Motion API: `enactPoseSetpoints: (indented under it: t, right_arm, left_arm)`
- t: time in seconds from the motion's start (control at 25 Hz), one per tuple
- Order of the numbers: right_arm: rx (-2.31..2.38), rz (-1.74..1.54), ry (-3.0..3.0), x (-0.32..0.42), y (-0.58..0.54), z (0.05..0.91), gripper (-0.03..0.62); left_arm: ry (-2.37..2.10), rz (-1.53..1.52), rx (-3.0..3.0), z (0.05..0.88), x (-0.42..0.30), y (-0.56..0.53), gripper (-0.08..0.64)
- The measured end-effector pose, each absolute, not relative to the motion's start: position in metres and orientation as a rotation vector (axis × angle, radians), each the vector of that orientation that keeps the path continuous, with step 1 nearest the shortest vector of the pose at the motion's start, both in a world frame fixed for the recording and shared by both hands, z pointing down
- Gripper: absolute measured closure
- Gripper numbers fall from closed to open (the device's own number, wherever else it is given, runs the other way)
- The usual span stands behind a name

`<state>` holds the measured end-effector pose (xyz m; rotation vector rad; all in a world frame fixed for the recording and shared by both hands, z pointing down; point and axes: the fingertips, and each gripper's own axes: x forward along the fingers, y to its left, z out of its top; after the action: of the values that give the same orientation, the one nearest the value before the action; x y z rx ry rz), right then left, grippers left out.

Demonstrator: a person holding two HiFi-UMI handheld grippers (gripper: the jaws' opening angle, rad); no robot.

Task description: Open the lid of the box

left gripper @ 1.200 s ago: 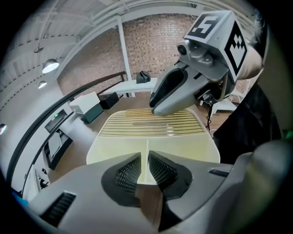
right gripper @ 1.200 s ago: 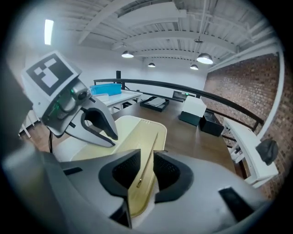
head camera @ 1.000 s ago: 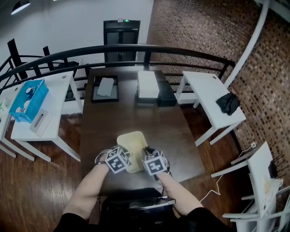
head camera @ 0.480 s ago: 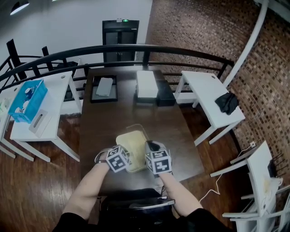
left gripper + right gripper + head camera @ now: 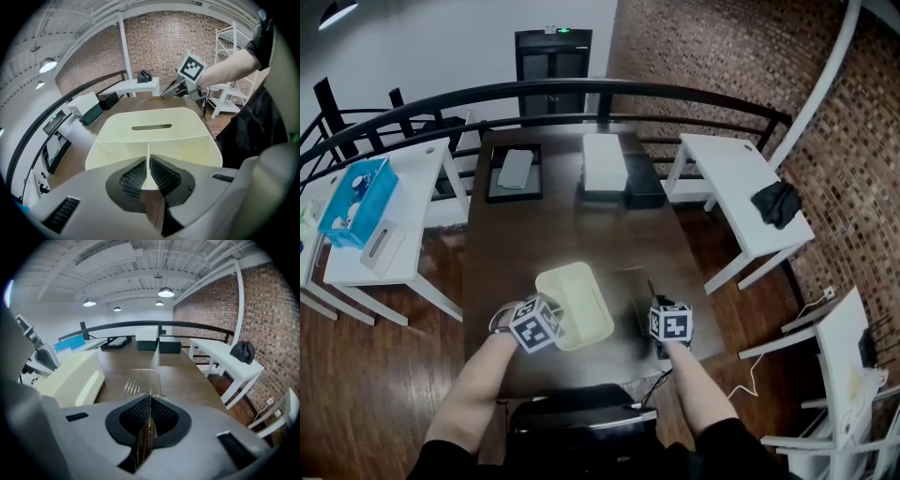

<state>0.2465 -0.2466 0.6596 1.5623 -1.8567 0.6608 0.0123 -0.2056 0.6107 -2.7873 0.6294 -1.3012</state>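
A cream plastic box (image 5: 574, 305) stands open-topped on the dark table (image 5: 581, 234), near its front edge. My left gripper (image 5: 556, 323) is at the box's near-left side, shut on the thin cream rim (image 5: 149, 164); a slot (image 5: 151, 127) shows in the box's far wall. My right gripper (image 5: 654, 311) is to the right of the box, clear of it, shut on the edge of a clear ribbed lid (image 5: 140, 380) that sticks out ahead over the table. From the right gripper view the box (image 5: 70, 376) lies to the left. In the left gripper view the right gripper (image 5: 180, 89) shows beyond the box.
At the table's far end are a white box (image 5: 605, 164), a black box (image 5: 644, 187) and a black tray (image 5: 514, 172). White side tables (image 5: 741, 202) flank the table; the left one holds a blue basket (image 5: 358, 202). A black railing (image 5: 581, 89) runs behind.
The right gripper has swung from the box's near-right corner out to the right, taking the clear lid off the box. The left gripper has stayed at the box.
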Motion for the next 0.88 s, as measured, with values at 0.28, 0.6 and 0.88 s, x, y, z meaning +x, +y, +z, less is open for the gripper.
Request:
enactPoseSetpoints:
  t: [0.28,0.6,0.88]
  right_arm:
    - [1.617,0.561,-1.83,0.251,-0.238,0.693,0.583]
    - [1.661,0.671,-1.809,0.262,-0.225,0.719,0.539]
    - [1.847,0.746,-2.154,0.268,-0.231,0.629,0.479]
  left_arm:
    - [0.652,-1.277,-2.785,0.607,0.012,-0.204,0.541]
    - [0.752,-1.199,-2.812,0.603,0.01,-0.209,0.523]
    - [1.041,-0.634,-3.014,0.548,-0.005,-0.214,0.512]
